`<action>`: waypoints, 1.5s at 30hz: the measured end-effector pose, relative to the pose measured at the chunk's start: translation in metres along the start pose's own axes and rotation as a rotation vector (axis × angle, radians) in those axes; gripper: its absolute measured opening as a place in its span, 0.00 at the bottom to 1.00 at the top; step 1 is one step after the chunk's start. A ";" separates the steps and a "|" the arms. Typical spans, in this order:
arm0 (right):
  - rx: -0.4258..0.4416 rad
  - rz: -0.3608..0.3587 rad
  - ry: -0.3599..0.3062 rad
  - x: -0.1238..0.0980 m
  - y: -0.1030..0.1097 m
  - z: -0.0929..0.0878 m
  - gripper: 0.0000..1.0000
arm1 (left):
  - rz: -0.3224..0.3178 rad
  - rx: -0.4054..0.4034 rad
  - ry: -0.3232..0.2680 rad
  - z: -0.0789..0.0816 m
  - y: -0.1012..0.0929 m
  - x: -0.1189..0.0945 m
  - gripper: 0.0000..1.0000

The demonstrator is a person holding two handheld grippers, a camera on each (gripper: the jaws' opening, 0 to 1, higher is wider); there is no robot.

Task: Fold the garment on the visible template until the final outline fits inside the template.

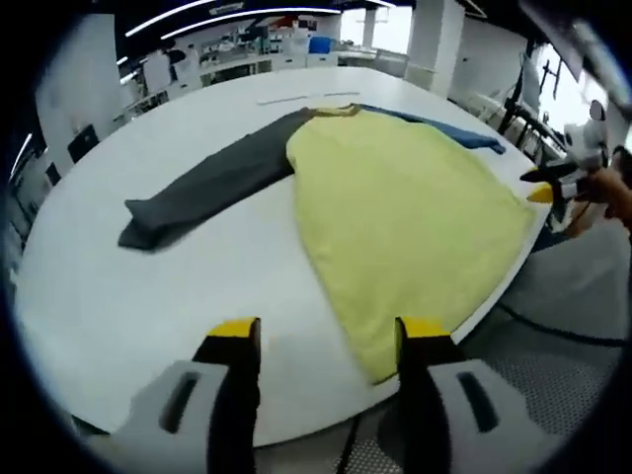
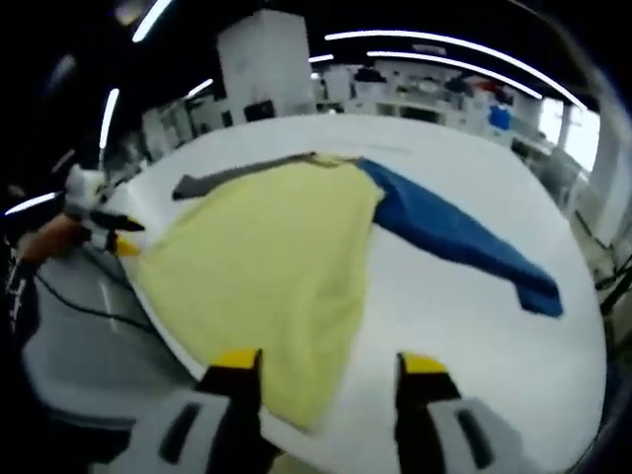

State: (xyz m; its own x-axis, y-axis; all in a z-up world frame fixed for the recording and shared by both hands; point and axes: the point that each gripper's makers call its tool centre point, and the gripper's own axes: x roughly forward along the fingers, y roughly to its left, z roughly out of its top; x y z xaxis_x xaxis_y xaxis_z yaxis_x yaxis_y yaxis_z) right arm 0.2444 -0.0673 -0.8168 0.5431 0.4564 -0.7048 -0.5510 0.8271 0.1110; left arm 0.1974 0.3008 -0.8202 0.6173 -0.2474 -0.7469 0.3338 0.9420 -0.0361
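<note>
White round table (image 1: 118,306): takes up most of the left gripper view, bearing one garment; edge runs along the lower right of the frame.

Garment (image 1: 405,212): long-sleeved top, pale yellow body spread flat at centre frame, hem reaching the table edge at lower right. Grey sleeve (image 1: 202,188) stretched toward the left of the frame; blue sleeve (image 2: 459,237) in the right gripper view runs from centre to the right of the frame. Fabric mostly smooth. No template outline can be made out.

Left gripper (image 1: 329,341): bottom of its view, yellow-tipped jaws released, spread apart, gripping nothing, at the hem corner.

Right gripper (image 2: 328,370): bottom of its view, jaws likewise released, over the yellow hem at the table edge.
</note>
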 end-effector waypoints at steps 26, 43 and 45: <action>-0.077 0.023 -0.100 0.051 -0.056 0.087 0.33 | 0.022 0.058 -0.172 0.093 0.050 0.037 0.28; -0.217 0.045 -0.022 0.106 -0.069 0.098 0.19 | 0.006 0.097 -0.195 0.116 0.074 0.090 0.15; -0.234 0.046 -0.012 0.111 -0.070 0.098 0.19 | 0.003 0.121 -0.184 0.115 0.072 0.095 0.15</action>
State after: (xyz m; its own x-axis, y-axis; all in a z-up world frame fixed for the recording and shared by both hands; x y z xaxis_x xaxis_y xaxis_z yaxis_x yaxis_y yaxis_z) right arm 0.4050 -0.0425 -0.8341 0.5202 0.4970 -0.6945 -0.7067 0.7071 -0.0234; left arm 0.3620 0.3192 -0.8172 0.7340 -0.2926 -0.6128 0.4085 0.9112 0.0542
